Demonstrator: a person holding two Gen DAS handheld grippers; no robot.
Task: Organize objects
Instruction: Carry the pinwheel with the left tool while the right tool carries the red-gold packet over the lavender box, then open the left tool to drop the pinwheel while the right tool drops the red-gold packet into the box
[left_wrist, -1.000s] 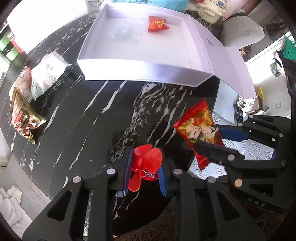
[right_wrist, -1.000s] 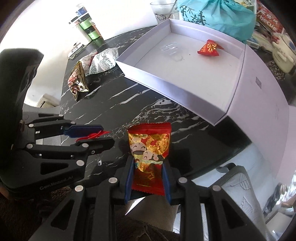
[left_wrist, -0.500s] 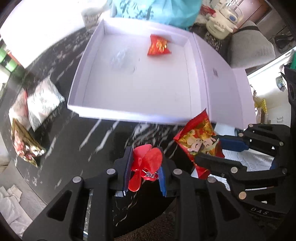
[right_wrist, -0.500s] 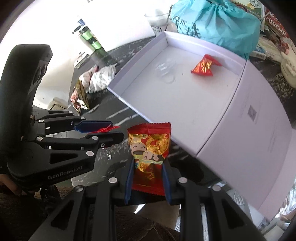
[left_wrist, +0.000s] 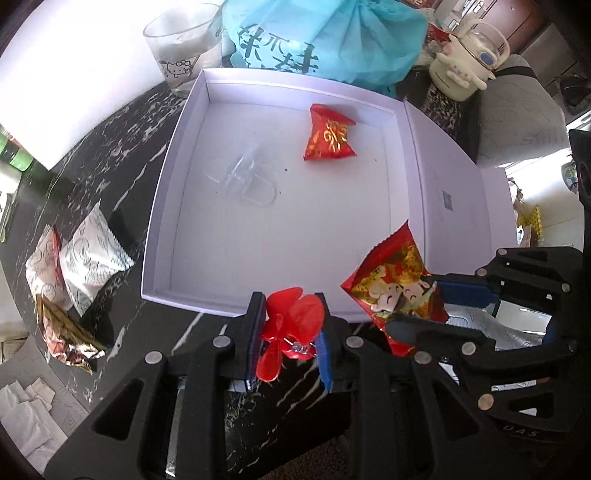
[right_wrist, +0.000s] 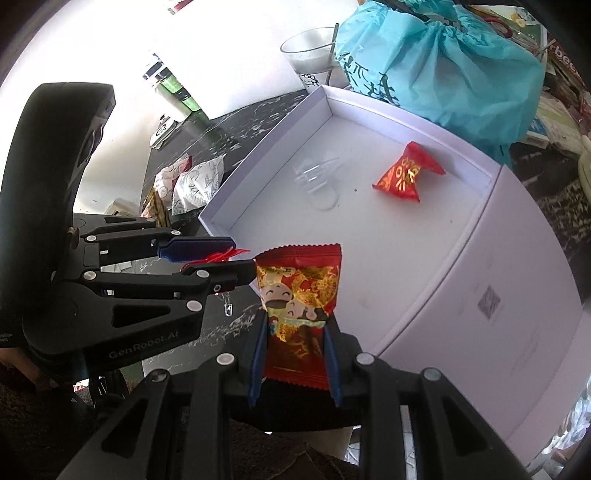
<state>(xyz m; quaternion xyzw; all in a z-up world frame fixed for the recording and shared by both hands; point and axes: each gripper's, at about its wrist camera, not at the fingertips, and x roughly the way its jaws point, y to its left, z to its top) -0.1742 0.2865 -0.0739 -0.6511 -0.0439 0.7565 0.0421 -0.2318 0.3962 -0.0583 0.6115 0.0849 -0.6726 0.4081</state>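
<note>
My left gripper (left_wrist: 289, 325) is shut on a red flower-shaped clip (left_wrist: 291, 325), held just above the near wall of the open white box (left_wrist: 155, 229). My right gripper (right_wrist: 295, 332) is shut on a red snack packet with cartoon faces (right_wrist: 299, 291), held over the box's near right corner; the packet also shows in the left wrist view (left_wrist: 395, 288). Inside the box lie a red candy wrapper (left_wrist: 328, 134) and a clear plastic piece (left_wrist: 251, 181). The left gripper (right_wrist: 214, 260) shows in the right wrist view, to the left of the packet.
White and gold snack packets (left_wrist: 81, 266) lie on the black marble table (left_wrist: 122, 122) left of the box. A glass (left_wrist: 181, 44), a teal bag (left_wrist: 321, 37) and a cream pot (left_wrist: 465, 62) stand behind the box. The box lid (left_wrist: 454, 206) lies open to the right.
Both grippers have moved forward to the box with their loads; the box now fills the middle of both views and the packet hangs over its near edge.
</note>
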